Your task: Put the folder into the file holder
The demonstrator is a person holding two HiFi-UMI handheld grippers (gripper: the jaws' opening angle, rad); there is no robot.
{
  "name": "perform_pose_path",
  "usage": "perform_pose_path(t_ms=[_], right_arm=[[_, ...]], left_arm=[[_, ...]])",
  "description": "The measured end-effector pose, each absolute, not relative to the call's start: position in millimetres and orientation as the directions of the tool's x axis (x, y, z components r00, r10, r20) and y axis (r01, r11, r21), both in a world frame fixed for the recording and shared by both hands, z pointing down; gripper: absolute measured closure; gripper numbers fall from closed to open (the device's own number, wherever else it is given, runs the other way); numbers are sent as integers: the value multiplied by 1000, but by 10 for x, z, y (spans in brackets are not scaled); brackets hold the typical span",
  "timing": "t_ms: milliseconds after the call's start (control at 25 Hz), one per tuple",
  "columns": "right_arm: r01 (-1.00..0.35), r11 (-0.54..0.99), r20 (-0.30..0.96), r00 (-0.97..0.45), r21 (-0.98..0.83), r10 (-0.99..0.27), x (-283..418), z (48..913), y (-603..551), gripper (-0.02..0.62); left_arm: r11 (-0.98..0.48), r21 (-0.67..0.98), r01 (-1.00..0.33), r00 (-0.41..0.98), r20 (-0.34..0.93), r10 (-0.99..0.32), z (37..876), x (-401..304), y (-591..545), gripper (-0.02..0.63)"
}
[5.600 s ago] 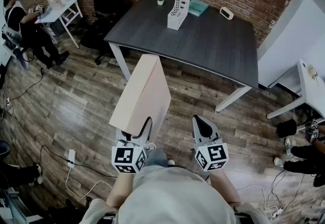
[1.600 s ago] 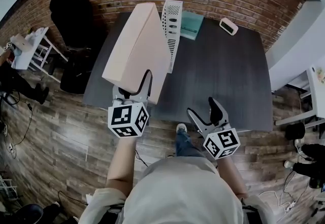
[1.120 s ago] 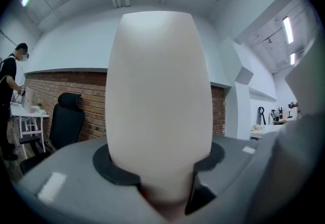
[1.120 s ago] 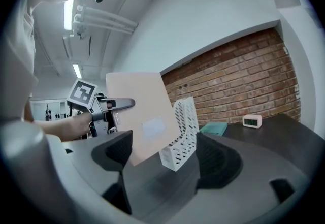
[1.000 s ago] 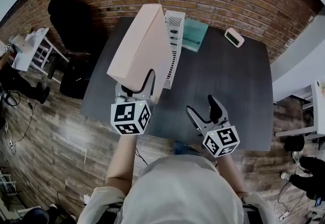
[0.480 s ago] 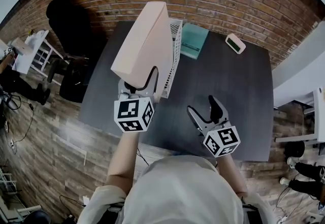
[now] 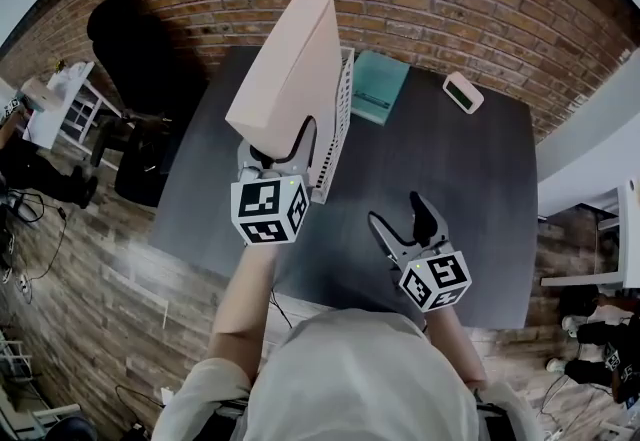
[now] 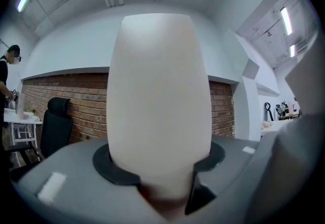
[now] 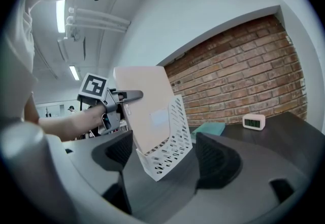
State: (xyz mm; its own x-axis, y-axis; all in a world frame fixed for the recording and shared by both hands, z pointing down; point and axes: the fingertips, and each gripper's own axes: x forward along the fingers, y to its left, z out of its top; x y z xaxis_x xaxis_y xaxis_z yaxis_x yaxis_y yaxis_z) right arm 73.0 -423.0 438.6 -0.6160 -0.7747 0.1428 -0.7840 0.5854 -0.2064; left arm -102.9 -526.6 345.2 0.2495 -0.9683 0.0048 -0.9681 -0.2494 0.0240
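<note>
The left gripper (image 7: 278, 147) clamps its fingers on the beige folder's (image 7: 290, 69) near edge, and its tilted lower corner already dips into the white file holder (image 7: 345, 114) at the tabletop's (image 7: 450, 179) far-left part; the right gripper (image 7: 405, 219) hangs open and empty, well apart

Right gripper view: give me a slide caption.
Left gripper holds the pink folder tilted at the white file holder on the dark table.

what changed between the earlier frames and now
The person walked up to the table; the left tongs carried the folder forward to the file holder, lower end now entering it. Same: left tongs clamped on folder, right tongs open and empty.
</note>
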Motion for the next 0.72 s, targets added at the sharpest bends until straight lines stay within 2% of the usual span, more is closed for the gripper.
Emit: perform_pose_path(t_ms=[720], right_arm=[[-789,570,183,-611,-230,-771,890,4568,-4432,215]], left_arm=[[-227,13,-974,227,83,-970,4185,-908,-5548,336]])
